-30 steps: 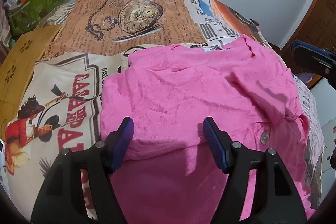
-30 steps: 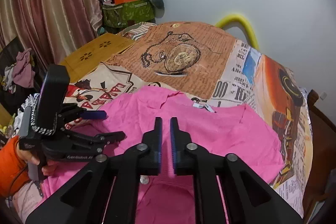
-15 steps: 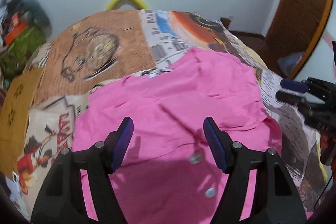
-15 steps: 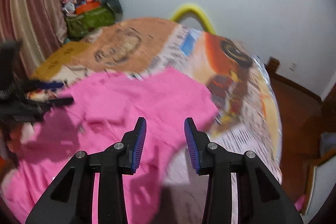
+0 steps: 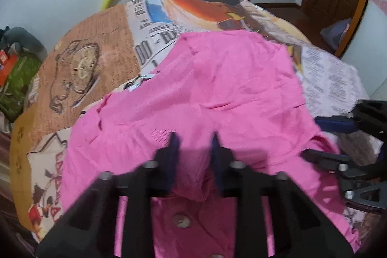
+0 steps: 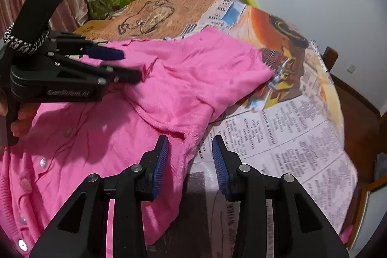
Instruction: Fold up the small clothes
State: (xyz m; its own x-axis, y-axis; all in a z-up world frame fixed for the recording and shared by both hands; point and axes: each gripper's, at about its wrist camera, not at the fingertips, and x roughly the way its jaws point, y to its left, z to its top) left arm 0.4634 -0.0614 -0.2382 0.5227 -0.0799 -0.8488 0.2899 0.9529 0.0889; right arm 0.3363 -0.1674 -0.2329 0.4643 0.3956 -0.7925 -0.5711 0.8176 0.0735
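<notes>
Your left gripper (image 5: 193, 144) pinches a ridge of the soft, limp pink knit cardigan (image 5: 217, 88) at lower centre; right gripper (image 6: 189, 158), open and empty, should grab its hem edge.

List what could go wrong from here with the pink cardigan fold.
1. The left hand-held gripper has a bunched ridge of the pink cardigan between its fingers; pulling may drag several layers and leave a lumpy fold.
2. The right hand-held gripper is open astride the cardigan's edge, half over the printed bedspread; closing there might pinch the bedspread too.
3. The buttons lie near the fold line and could snag.
</notes>
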